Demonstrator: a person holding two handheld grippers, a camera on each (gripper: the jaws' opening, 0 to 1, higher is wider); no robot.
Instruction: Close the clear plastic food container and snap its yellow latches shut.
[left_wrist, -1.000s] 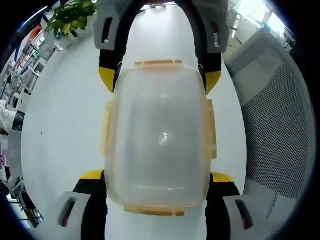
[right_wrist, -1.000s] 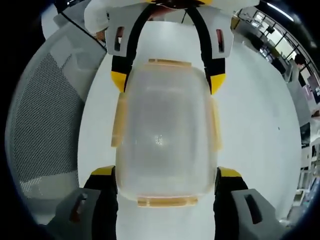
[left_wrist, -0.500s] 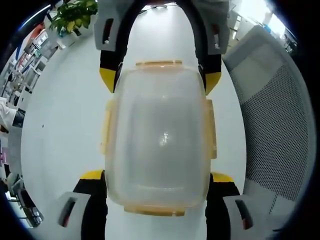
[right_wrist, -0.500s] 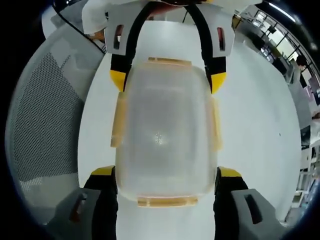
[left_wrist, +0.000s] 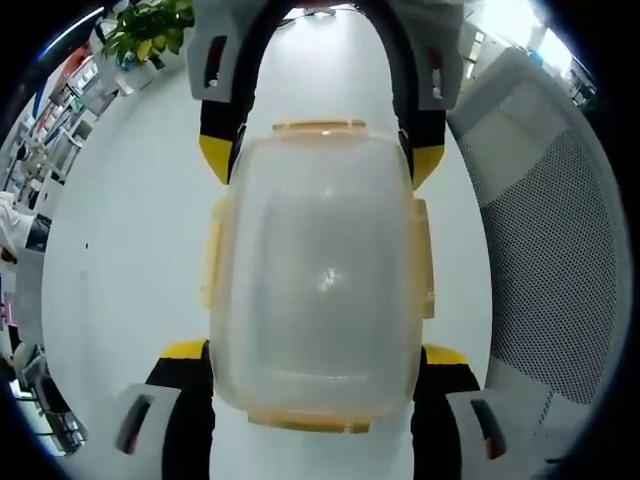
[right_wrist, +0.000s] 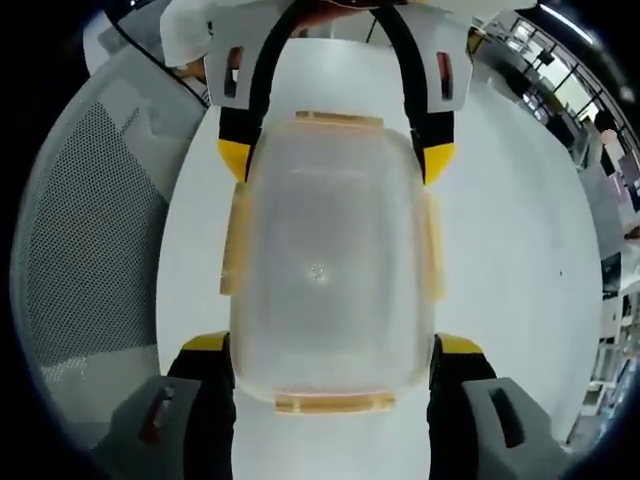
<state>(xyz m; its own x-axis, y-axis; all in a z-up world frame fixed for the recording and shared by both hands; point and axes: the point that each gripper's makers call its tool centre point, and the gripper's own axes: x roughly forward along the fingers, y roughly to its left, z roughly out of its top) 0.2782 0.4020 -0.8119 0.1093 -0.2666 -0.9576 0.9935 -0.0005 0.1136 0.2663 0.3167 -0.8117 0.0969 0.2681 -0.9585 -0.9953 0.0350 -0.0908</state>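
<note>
A clear plastic container (left_wrist: 318, 270) with its lid on is seen from above, over a white table (left_wrist: 130, 220). Translucent yellow latches sit on its four sides, such as the far latch (left_wrist: 318, 127) and a side latch (left_wrist: 211, 255); whether they are snapped down I cannot tell. My left gripper (left_wrist: 315, 355) clasps the container's near end between its yellow-tipped jaws. The right gripper (left_wrist: 320, 160) holds the opposite end. In the right gripper view the same container (right_wrist: 325, 270) sits between my right gripper (right_wrist: 330, 345) below and the left gripper (right_wrist: 335, 155) above.
A grey mesh chair (left_wrist: 560, 250) stands beside the table, and shows again as the chair (right_wrist: 90, 250) in the right gripper view. A potted plant (left_wrist: 140, 30) stands at the table's far corner. A person's white sleeve (right_wrist: 190, 30) shows behind the left gripper.
</note>
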